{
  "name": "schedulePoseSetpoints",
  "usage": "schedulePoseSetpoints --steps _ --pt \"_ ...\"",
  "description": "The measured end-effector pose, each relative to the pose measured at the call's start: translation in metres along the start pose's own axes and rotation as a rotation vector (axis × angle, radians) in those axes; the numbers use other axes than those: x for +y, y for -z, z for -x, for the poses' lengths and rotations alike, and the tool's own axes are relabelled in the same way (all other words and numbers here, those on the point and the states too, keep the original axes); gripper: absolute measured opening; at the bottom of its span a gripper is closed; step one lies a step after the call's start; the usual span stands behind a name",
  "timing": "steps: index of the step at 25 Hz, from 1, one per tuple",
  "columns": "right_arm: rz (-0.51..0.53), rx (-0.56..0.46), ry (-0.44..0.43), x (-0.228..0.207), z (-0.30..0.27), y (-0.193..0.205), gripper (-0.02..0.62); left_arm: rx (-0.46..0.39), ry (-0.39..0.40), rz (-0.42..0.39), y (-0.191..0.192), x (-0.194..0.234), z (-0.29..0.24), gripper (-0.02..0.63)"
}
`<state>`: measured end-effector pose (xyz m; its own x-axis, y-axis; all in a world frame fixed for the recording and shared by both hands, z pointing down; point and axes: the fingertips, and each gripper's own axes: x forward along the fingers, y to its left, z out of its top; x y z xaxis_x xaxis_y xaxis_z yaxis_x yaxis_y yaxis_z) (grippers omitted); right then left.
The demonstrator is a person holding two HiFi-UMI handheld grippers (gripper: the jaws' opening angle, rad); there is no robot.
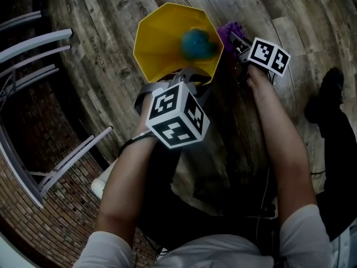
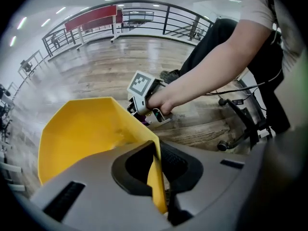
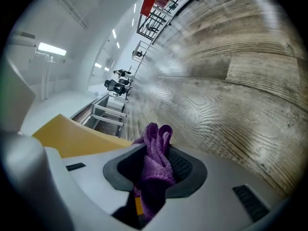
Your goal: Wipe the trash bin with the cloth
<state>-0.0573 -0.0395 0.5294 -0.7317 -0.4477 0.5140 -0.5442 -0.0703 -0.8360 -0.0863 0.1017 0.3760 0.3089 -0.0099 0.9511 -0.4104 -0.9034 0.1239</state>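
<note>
A yellow trash bin (image 1: 167, 35) stands on the wooden floor, open at the top, with a blue-green object (image 1: 196, 43) inside. My left gripper (image 2: 156, 182) is shut on the bin's near rim (image 2: 155, 172), the thin yellow wall pinched between its jaws. In the head view its marker cube (image 1: 177, 116) hides the jaws. My right gripper (image 3: 151, 177) is shut on a purple cloth (image 3: 156, 160), bunched up between the jaws. This gripper (image 1: 241, 48) sits at the bin's right outer side, the cloth (image 1: 228, 31) beside the bin wall (image 3: 72, 136).
Grey metal railing bars (image 1: 39, 54) run along the left over a brick floor (image 1: 33, 222). A person's dark shoe (image 1: 329, 91) rests at the right. A wheeled chair base (image 2: 240, 124) stands behind the right arm. Wooden floor (image 3: 231, 71) stretches beyond the bin.
</note>
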Motion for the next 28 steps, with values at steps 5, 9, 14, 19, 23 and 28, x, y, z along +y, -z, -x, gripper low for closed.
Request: schedulePoseSetpoints --steps 5,9,14,19,23,28 --pt "0.042 0.039 0.081 -0.032 -0.022 0.011 0.115 -0.009 0.014 -0.018 0.001 -0.003 0.000 0.017" --pt "0.062 0.072 0.151 -0.054 -0.033 0.023 0.115 -0.018 0.019 -0.015 0.001 -0.004 0.004 0.017" --pt "0.079 0.067 0.190 -0.064 -0.034 0.026 0.115 -0.034 0.034 0.002 -0.001 -0.004 0.000 0.017" --pt "0.042 0.024 0.173 -0.054 -0.006 0.010 0.115 -0.072 -0.007 0.055 -0.020 0.006 -0.005 0.020" --pt "-0.001 -0.027 0.151 -0.047 0.030 -0.009 0.115 -0.108 -0.018 0.130 -0.036 0.015 -0.010 0.029" --pt "-0.040 -0.090 0.132 -0.038 0.078 -0.034 0.115 -0.044 -0.030 0.088 -0.030 0.012 -0.007 0.051"
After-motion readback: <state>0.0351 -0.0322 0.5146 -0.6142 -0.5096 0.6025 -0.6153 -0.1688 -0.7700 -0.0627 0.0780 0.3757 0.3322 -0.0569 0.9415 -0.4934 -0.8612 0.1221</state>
